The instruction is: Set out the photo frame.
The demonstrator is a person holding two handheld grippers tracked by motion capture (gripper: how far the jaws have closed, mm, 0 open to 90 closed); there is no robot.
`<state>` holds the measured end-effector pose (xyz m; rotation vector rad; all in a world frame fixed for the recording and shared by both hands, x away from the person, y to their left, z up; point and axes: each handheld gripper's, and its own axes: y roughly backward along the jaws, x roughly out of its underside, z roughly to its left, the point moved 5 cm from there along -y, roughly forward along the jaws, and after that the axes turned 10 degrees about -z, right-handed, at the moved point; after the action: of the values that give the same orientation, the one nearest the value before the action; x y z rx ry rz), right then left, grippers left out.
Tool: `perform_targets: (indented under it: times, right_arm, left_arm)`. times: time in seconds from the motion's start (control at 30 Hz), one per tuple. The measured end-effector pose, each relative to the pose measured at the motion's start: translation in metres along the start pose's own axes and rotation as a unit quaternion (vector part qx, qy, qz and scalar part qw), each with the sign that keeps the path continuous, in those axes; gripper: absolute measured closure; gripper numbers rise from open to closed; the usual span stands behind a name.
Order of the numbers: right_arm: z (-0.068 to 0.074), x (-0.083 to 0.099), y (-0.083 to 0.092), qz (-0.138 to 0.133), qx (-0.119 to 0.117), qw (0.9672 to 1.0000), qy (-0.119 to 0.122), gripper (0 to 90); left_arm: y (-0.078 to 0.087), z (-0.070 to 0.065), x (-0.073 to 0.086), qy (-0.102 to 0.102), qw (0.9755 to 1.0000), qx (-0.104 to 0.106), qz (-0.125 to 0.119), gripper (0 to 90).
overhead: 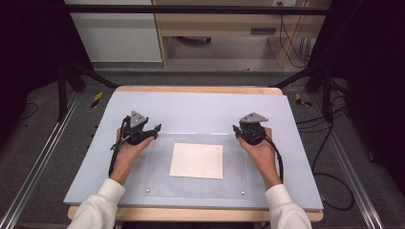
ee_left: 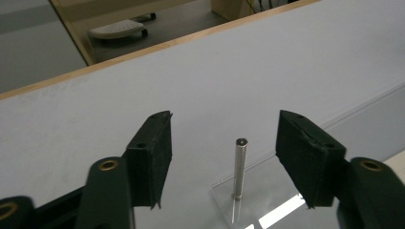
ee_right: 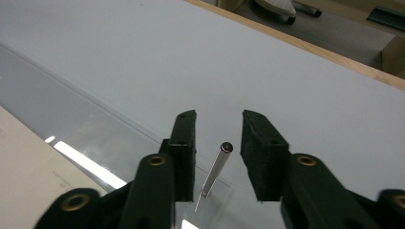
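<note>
On the tabletop (overhead: 200, 102), each open hand-held gripper straddles an upright metal pin at a far corner of the clear plate (overhead: 157, 181): left gripper (overhead: 152, 132) around the left pin (ee_left: 240, 167), right gripper (overhead: 237, 131) around the right pin (ee_right: 216, 169), pads not touching.

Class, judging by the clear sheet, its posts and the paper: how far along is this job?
Done: paper lies under the clear sheet. In hand: left gripper and right gripper each straddle a corner post, jaws apart, untouched. Left: gripping the posts, perhaps lifting.
</note>
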<state>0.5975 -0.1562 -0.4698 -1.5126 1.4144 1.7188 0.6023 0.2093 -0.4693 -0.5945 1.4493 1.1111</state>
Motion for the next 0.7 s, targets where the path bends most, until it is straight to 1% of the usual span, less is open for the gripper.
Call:
perform_targets:
  times: [0.03, 0.07, 0.1, 0.13, 0.17, 0.23, 0.33, 0.43, 0.47, 0.5, 0.57, 0.67, 0.7]
  right_arm:
    - [-0.001, 0.001, -0.001, 0.004, 0.001, 1.0000, 0.002, 77.1]
    - [-0.001, 0.002, -0.002, 0.004, -0.002, 1.0000, 0.001, 80.5]
    - [-0.001, 0.002, -0.002, 0.005, 0.000, 1.0000, 0.000, 83.4]
    - [-0.002, 0.003, -0.002, 0.006, 0.000, 1.0000, -0.002, 84.5]
    - [-0.002, 0.002, -0.001, 0.005, -0.005, 1.0000, -0.006, 84.8]
    - [-0.002, 0.002, -0.001, 0.005, -0.007, 1.0000, -0.004, 85.1]
    - [-0.002, 0.002, -0.001, 0.007, -0.011, 0.9998, -0.014, 85.3]
    - [-0.003, 0.002, -0.001, 0.006, -0.011, 0.9999, -0.011, 85.4]
    - [-0.003, 0.002, -0.001, 0.007, -0.011, 0.9998, -0.014, 85.4]
    - [-0.003, 0.002, -0.001, 0.007, -0.012, 0.9998, -0.016, 85.4]
    - [-0.003, 0.002, -0.001, 0.009, -0.012, 0.9997, -0.018, 85.5]
    - [-0.003, 0.002, -0.001, 0.009, -0.013, 0.9997, -0.018, 85.6]
    - [-0.003, 0.002, -0.002, 0.010, -0.014, 0.9997, -0.020, 85.6]
  left_arm:
    - [0.000, 0.000, 0.001, 0.004, 1.0000, 0.001, 0.000, 47.6]
    - [0.000, 0.000, 0.002, 0.002, 1.0000, 0.003, 0.005, 51.5]
    - [0.000, -0.001, 0.003, 0.006, 0.9999, 0.005, 0.010, 54.9]
    - [0.000, -0.001, 0.004, 0.004, 0.9999, 0.004, 0.013, 57.5]
    - [0.000, -0.002, 0.005, 0.004, 0.9999, 0.003, 0.015, 60.8]
    - [-0.001, -0.003, 0.005, 0.010, 0.9998, 0.006, 0.015, 65.4]
    - [-0.002, -0.005, 0.006, 0.008, 0.9997, 0.011, 0.018, 69.2]
    - [-0.004, -0.009, 0.006, 0.003, 0.9996, 0.019, 0.019, 71.0]
    - [-0.005, -0.010, 0.006, -0.002, 0.9996, 0.022, 0.020, 71.5]
    - [-0.007, -0.012, 0.006, -0.002, 0.9996, 0.022, 0.021, 72.3]
    - [-0.008, -0.012, 0.007, -0.010, 0.9995, 0.016, 0.026, 75.6]
    - [-0.011, -0.011, 0.008, -0.010, 0.9993, 0.013, 0.033, 81.6]
    - [-0.011, -0.011, 0.008, -0.007, 0.9994, 0.014, 0.032, 82.3]
